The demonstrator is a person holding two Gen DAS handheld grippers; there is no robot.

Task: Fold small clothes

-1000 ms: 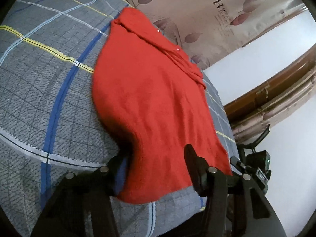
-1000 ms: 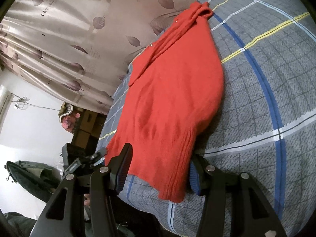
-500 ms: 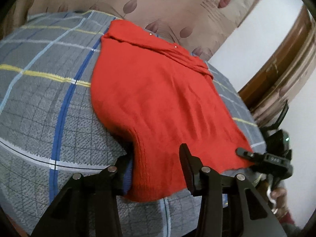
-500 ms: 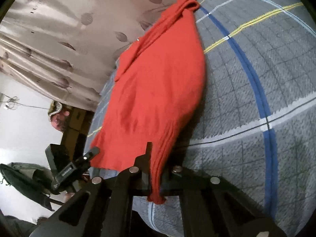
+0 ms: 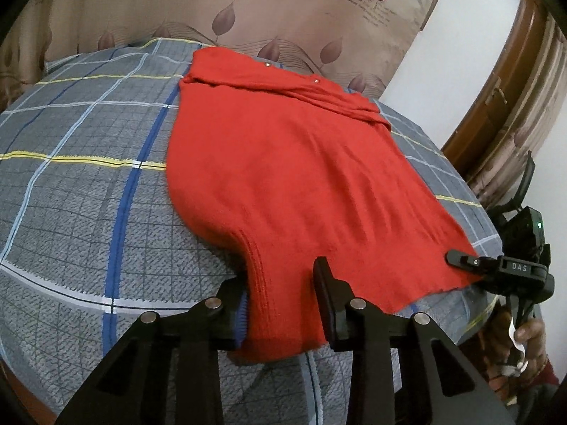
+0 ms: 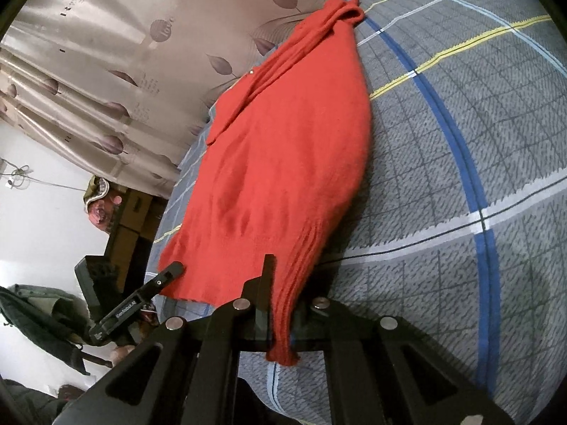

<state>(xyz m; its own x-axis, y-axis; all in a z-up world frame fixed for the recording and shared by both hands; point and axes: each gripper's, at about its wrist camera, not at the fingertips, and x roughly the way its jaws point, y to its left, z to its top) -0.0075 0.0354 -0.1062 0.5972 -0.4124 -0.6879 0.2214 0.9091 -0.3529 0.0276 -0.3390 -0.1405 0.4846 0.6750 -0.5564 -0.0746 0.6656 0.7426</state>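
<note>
A red knit sweater [image 5: 294,177] lies spread on the plaid bed cover [image 5: 81,191], collar toward the curtain. My left gripper [image 5: 283,294] is open, its jaws on either side of the near left hem corner. My right gripper [image 6: 283,304] is shut on the other hem corner of the sweater [image 6: 283,163], with ribbed hem hanging down between the fingers. The right gripper also shows in the left wrist view [image 5: 496,265], at the sweater's right hem corner. The left gripper shows in the right wrist view [image 6: 141,301], at the far hem corner.
A brown leaf-print curtain [image 5: 248,10] hangs behind the bed. A wooden door frame [image 5: 503,81] stands to the right. Boxes and a patterned bag [image 6: 106,205] sit beside the bed at the left of the right wrist view. The bed's near edge lies just under both grippers.
The right gripper closed on the hem corner, having been open a second ago. The left gripper moved in at its hem corner and stays open. The sweater lies flatter.
</note>
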